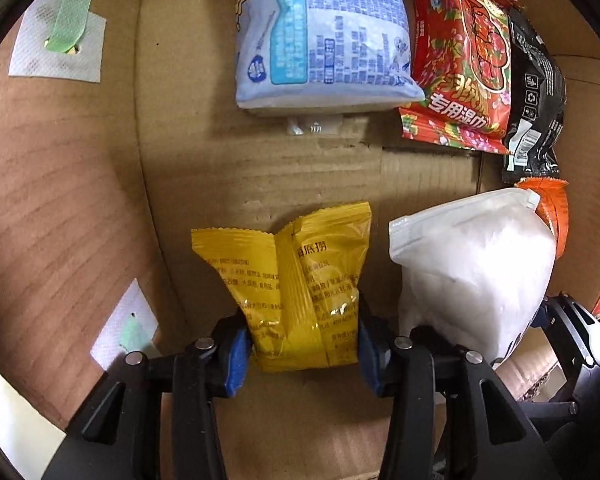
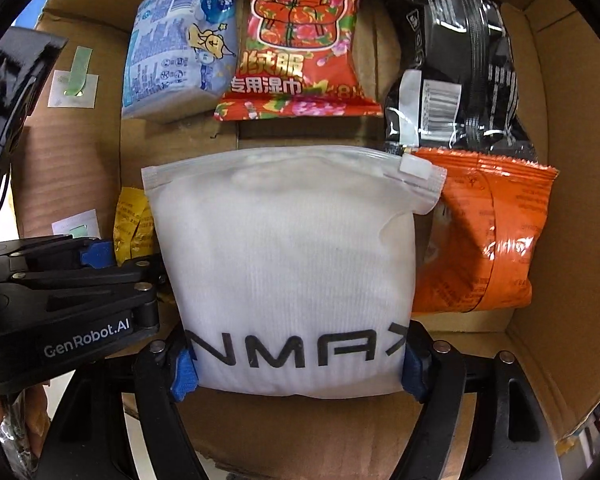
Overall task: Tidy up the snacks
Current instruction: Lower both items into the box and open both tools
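Left gripper (image 1: 304, 344): blue pads pressed into both sides of the yellow packet (image 1: 296, 284), clenched on its lower end, low inside the box near its left wall.
Right gripper (image 2: 296, 372): blue pads squeezed against the bottom corners of the white zip pouch (image 2: 284, 272), grasping it just beside the yellow packet.
Yellow packet: crinkled foil with a serrated top edge and dark print, standing up from the pads over the cardboard floor; in the right wrist view only a sliver of it (image 2: 134, 224) shows past the pouch.
White zip pouch: frosted, stuffed with something white, slider at its top right corner, large dark letters across its lower part; also seen in the left wrist view (image 1: 476, 276).
Cardboard box (image 1: 260, 168): open, brown, holding every pack; white patches with green tabs stuck on its left wall.
Back row of box: blue-and-white pack (image 2: 180, 48) at left, red floral pack (image 2: 300, 40) touching it in the middle, black bag (image 2: 456, 60) at right.
Front right of box: orange packet (image 2: 488, 236) lying below the black bag, its left edge tucked behind the white zip pouch.
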A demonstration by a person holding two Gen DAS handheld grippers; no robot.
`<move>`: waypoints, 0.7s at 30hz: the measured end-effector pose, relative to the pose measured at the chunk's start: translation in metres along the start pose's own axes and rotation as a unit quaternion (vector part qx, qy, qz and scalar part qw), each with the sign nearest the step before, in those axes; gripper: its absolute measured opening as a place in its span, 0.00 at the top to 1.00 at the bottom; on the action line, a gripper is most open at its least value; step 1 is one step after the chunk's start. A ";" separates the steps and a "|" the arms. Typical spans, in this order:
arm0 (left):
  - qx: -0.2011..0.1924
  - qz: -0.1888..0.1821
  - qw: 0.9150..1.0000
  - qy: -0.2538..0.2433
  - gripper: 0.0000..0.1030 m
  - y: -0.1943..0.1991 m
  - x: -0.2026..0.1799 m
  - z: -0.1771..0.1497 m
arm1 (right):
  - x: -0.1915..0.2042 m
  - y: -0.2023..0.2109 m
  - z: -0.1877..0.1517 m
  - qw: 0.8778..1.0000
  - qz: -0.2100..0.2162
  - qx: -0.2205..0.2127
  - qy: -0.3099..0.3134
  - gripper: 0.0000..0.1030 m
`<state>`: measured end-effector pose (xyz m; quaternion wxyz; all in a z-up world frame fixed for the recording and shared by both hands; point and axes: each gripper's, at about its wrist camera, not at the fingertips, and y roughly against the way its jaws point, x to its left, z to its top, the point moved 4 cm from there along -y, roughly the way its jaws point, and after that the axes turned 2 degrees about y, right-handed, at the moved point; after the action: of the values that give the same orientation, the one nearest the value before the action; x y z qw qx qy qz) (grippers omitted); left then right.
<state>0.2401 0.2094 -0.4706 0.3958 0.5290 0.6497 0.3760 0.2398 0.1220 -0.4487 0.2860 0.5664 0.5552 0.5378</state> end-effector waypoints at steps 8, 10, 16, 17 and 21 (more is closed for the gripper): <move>0.009 0.010 1.000 -0.005 0.58 0.001 -0.003 -0.011 | -0.013 0.002 -0.007 1.000 -0.003 0.003 -0.005 0.20; 0.006 0.009 1.000 -0.006 0.58 0.003 -0.008 -0.014 | -0.018 0.008 -0.010 1.000 -0.008 -0.001 -0.003 0.18; -0.002 0.013 1.000 -0.005 0.58 0.010 -0.017 -0.022 | -0.026 0.026 -0.020 1.000 -0.016 -0.004 0.010 0.18; -0.005 0.013 1.000 -0.005 0.58 0.014 -0.019 -0.024 | -0.027 0.030 -0.022 1.000 -0.017 -0.006 0.012 0.18; -0.030 0.020 0.999 -0.002 0.58 0.030 -0.026 -0.032 | -0.030 0.047 -0.030 0.999 -0.029 -0.018 0.021 0.18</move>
<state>0.2263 0.1864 -0.4270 0.4056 0.5304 0.6267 0.4017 0.2332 0.0750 -0.4062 0.2996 0.5338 0.5673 0.5509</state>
